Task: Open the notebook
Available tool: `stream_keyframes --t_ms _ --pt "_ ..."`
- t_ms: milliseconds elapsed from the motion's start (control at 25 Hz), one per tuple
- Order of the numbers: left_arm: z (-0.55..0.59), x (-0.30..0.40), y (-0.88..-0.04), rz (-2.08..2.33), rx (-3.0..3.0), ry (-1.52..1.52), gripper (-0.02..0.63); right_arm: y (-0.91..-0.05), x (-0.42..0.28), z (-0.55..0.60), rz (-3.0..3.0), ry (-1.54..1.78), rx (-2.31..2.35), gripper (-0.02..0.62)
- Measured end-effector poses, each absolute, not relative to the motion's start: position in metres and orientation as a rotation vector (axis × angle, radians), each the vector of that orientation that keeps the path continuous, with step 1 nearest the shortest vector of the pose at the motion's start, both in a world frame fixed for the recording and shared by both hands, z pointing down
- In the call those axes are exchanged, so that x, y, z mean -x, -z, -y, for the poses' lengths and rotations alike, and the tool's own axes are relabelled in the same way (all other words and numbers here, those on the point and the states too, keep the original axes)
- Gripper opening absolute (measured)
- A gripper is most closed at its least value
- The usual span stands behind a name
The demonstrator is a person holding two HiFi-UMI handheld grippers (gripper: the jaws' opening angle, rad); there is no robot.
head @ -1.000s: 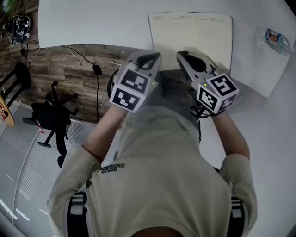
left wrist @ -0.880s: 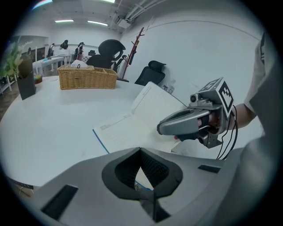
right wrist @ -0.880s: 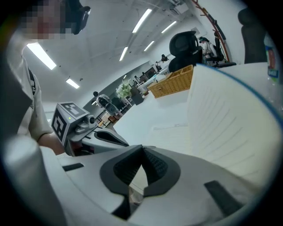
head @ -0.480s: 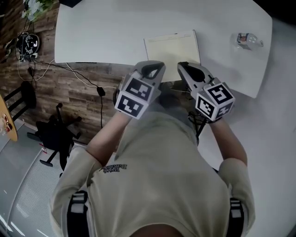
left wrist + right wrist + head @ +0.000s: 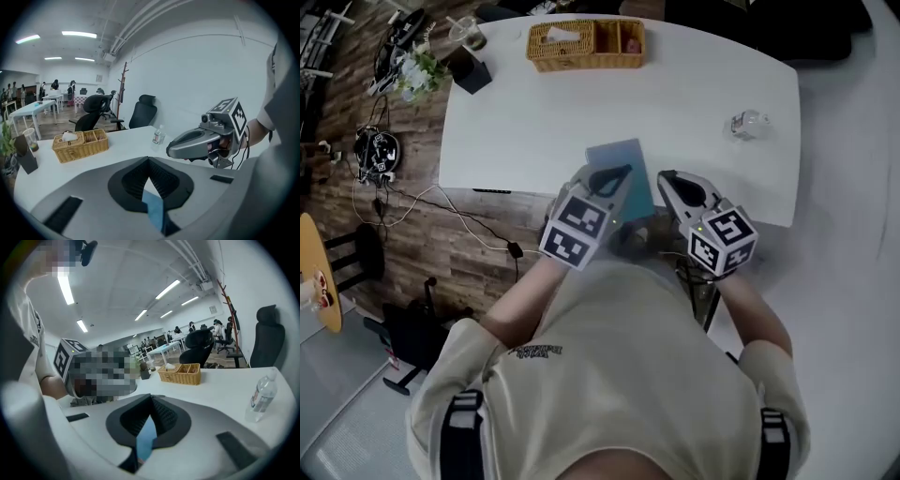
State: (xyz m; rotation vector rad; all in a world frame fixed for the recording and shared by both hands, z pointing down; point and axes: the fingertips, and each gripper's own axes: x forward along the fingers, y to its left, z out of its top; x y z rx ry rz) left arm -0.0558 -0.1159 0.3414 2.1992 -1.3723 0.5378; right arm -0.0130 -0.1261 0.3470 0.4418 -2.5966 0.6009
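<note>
head: overhead, down | gripper views: low, forward | shared: table

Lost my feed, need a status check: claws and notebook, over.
Left claw shut, empty. Right claw shut, empty. Notebook on table, blue cover up, looks closed. Bottle and basket well clear.

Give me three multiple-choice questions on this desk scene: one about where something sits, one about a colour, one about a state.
1. Where is the basket? A the table's far edge; B its near edge; C its middle.
2. The notebook cover is: A red; B blue; C black.
3. The notebook is: A closed; B open; C standing on edge.
Answers: 1 A, the basket sits along the edge farthest from the person. 2 B, the head view shows blue. 3 A, only the cover shows, no pages.
</note>
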Motion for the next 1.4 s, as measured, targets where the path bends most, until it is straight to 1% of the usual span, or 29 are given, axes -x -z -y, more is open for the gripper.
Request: stream_keyframes --t_ms 160,360,720,960,1400 --pt "0.124 0.045 -0.312 1.401 -2.295 -0.501 0.0 -0.322 0.0 0.131 2.651 -0.511 -0.517 0.002" --pt "0.15 0.035 -0.267 1.46 -2.427 -0.328 0.0 -0.293 -0.022 0.158 2.727 -0.37 -0.647 0.002" --pt "0.147 0.026 -0.202 1.686 -2.565 -0.154 0.0 -0.233 -0.071 0.165 2.846 -0.256 -0.873 0.002" --pt "0.144 0.02 -0.191 1.745 -2.589 -0.064 0.0 -0.221 -0.088 0.166 2.874 -0.195 -0.972 0.0" --pt "0.149 0.014 -0.19 1.732 -2.594 -0.082 0.0 -0.221 -0.091 0.166 2.876 -0.192 -0.966 0.0"
